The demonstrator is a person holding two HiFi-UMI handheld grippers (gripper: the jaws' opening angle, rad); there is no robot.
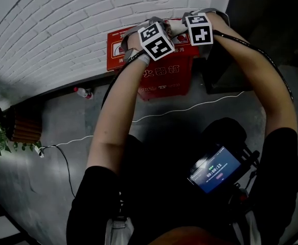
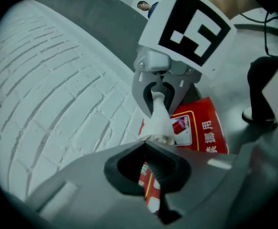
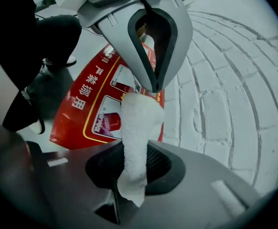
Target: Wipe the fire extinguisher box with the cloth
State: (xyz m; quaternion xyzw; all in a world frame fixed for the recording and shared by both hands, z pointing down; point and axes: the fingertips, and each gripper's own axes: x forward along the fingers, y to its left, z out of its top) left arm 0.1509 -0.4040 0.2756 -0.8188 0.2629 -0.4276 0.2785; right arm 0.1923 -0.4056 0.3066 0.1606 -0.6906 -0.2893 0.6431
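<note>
A red fire extinguisher box (image 1: 164, 80) with yellow print stands on the floor against the white brick wall. Both grippers hover over its top, facing each other, with a white cloth (image 1: 177, 28) stretched between them. My left gripper (image 1: 165, 32) is shut on one end of the cloth (image 2: 158, 120), which runs into its tips (image 2: 150, 140). The right gripper (image 1: 185, 25) is shut on the other end (image 3: 136, 118), at its own tips (image 3: 135, 147). Below the cloth lies the box's labelled top (image 2: 200, 128) (image 3: 86, 109). Each gripper view shows the opposite gripper clamping the cloth (image 2: 155, 97) (image 3: 153, 87).
The white brick wall (image 1: 62, 29) runs behind the box. A potted plant (image 1: 21, 126) stands at the left and a small bottle (image 1: 83, 92) lies by the wall. A white cable (image 1: 189, 108) crosses the grey floor. A dark cabinet (image 1: 225, 70) stands right of the box.
</note>
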